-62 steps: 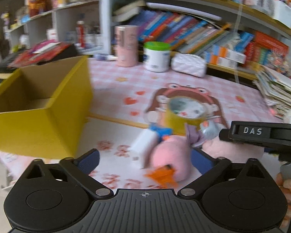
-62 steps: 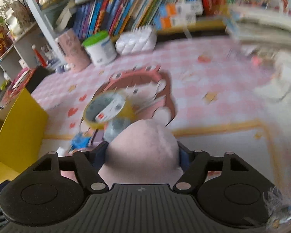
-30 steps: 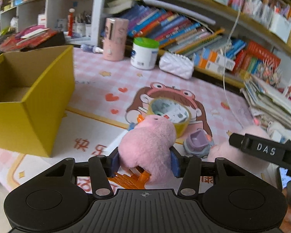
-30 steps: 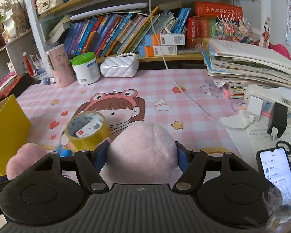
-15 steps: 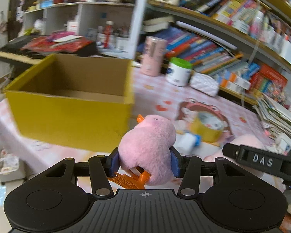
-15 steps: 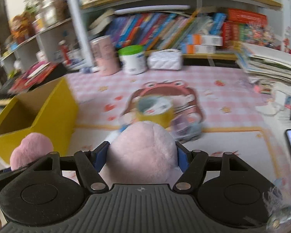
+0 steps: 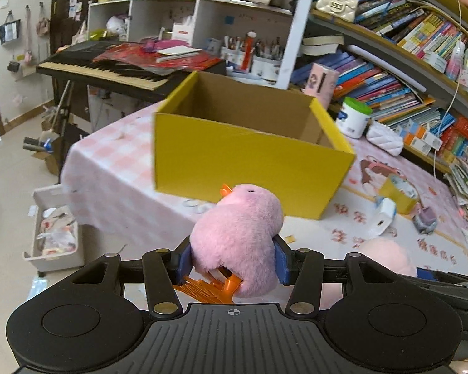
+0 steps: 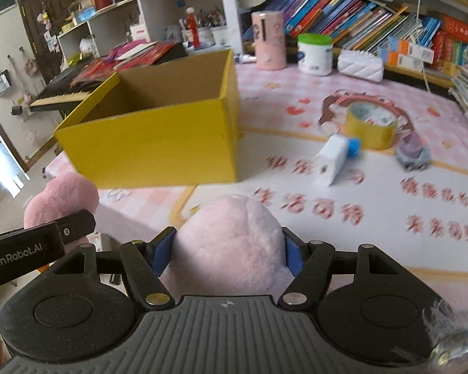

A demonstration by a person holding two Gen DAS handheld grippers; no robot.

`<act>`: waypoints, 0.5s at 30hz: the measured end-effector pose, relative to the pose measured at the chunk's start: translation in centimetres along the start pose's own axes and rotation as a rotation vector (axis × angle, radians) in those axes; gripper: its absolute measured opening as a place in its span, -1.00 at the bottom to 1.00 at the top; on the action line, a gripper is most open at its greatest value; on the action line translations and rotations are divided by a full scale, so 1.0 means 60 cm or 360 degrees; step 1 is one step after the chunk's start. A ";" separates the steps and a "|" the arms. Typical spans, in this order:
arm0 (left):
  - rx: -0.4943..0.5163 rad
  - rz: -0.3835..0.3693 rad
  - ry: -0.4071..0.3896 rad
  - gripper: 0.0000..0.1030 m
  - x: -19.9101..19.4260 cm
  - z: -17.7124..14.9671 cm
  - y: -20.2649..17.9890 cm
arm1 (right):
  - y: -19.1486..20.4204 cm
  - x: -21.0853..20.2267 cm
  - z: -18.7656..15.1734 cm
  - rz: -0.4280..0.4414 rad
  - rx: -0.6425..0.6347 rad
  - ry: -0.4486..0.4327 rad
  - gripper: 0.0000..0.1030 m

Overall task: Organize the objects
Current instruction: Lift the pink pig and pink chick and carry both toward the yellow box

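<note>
My left gripper (image 7: 232, 263) is shut on a pink plush chick (image 7: 237, 237) with an orange beak and orange feet, held in the air in front of the open yellow cardboard box (image 7: 249, 159). My right gripper (image 8: 226, 255) is shut on a paler pink plush toy (image 8: 231, 246), held to the right of the box (image 8: 149, 146) above the table. The chick (image 8: 60, 201) and the left gripper's side show at the left of the right wrist view. The pale plush (image 7: 387, 255) shows at the lower right of the left wrist view. No contents show inside the box.
On the pink patterned tablecloth (image 8: 374, 193) lie a yellow tape roll (image 8: 371, 126), a white and blue charger (image 8: 335, 157) and a small purple toy (image 8: 411, 152). A pink tube (image 8: 268, 40), a green-lidded tub (image 8: 315, 50) and bookshelves stand behind. A keyboard (image 7: 109, 70) and a floor bin (image 7: 54, 227) lie left.
Both grippers have swung left with their plush toys still held. The yellow box has come from the left edge to the middle of both views, and the tape roll has slid to the right.
</note>
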State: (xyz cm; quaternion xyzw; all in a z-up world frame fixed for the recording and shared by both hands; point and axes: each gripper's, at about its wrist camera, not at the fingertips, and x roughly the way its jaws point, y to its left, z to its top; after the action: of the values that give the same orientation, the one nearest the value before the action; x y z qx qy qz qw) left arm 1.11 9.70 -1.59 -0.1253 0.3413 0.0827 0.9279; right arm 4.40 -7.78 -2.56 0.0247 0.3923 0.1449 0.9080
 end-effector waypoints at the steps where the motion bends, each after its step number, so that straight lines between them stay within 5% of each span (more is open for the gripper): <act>1: 0.0003 0.0002 0.0000 -0.05 -0.004 -0.002 0.011 | 0.009 -0.001 -0.006 0.0003 0.0004 0.0007 0.31; 15: 0.0013 -0.0053 -0.0049 -0.05 -0.048 -0.010 0.093 | 0.095 -0.017 -0.043 0.0012 0.0013 0.0068 0.32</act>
State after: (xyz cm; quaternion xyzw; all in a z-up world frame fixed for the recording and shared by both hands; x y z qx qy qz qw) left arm -2.73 14.64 -1.12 -0.1259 0.3251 0.0679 0.9348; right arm 0.50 -2.78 -2.73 0.0267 0.4122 0.1473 0.8987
